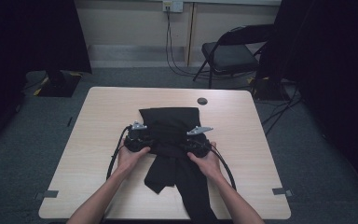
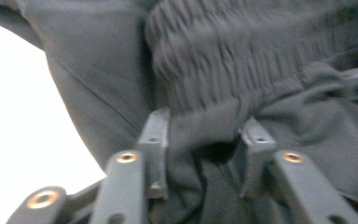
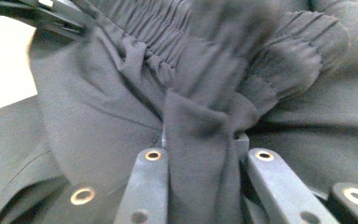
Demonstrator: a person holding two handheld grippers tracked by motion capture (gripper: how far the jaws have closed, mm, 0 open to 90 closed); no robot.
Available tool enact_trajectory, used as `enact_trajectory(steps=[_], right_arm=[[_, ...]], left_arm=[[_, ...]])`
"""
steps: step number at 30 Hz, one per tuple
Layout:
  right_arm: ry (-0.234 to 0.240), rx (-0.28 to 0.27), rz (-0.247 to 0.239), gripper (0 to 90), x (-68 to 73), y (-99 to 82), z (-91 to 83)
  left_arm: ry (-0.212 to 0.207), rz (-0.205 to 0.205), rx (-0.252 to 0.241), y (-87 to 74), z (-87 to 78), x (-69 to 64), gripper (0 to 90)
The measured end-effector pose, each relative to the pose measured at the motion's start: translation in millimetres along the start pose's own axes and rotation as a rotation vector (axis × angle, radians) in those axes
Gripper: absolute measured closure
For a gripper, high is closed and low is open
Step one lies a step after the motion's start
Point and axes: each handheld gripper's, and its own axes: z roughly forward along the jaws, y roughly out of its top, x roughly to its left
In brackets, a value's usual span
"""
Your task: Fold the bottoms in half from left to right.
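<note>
A black garment [image 1: 170, 123] with a gathered elastic waistband [image 2: 242, 51] lies on the light wooden table [image 1: 102, 107]. One long end trails off the near edge. My left gripper [image 1: 139, 137] sits at the garment's left side. In the left gripper view a fold of the waistband lies loosely between the jaws of the left gripper [image 2: 205, 135], with a dark gap beside one jaw. My right gripper [image 1: 196, 141] is at the garment's right side. In the right gripper view the right gripper [image 3: 200, 140] is shut on a bunched strip of the black cloth [image 3: 200, 121].
A small round dark cap [image 1: 202, 101] is set in the table behind the garment. Beyond the table stand a black folding chair [image 1: 228, 53] and dark curtains, and cables hang from a wall socket [image 1: 172, 5]. Tape marks [image 1: 50, 193] sit near the table's front corners.
</note>
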Motion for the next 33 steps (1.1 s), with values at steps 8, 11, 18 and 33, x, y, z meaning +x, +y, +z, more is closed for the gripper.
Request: enact_trajectory(steps=[8, 11, 18, 33], right_arm=[[-0.03, -0.026, -0.015, 49.8, 4.6, 6.3, -21.9], [-0.047, -0.092, -0.004, 45.3, 3.9, -3.2, -66.5], [-0.008, -0.062, 0.059, 44.9, 8.4, -48.8, -115.8], [-0.049, 0.073, -0.026, 38.1, 16.4, -83.6, -91.7]], left_arm=[[-0.068, 0.061, -0.064, 3.5, -49.2, -15.0, 45.9], [-0.128, 0.118, -0.07, -2.6, -67.8, -38.3, 47.5], [-0.348, 0.186, -0.007, -26.9, -62.6, -91.3, 57.9], [-0.382, 0.355, 0.089, -56.3, -16.2, -150.3, 58.4]])
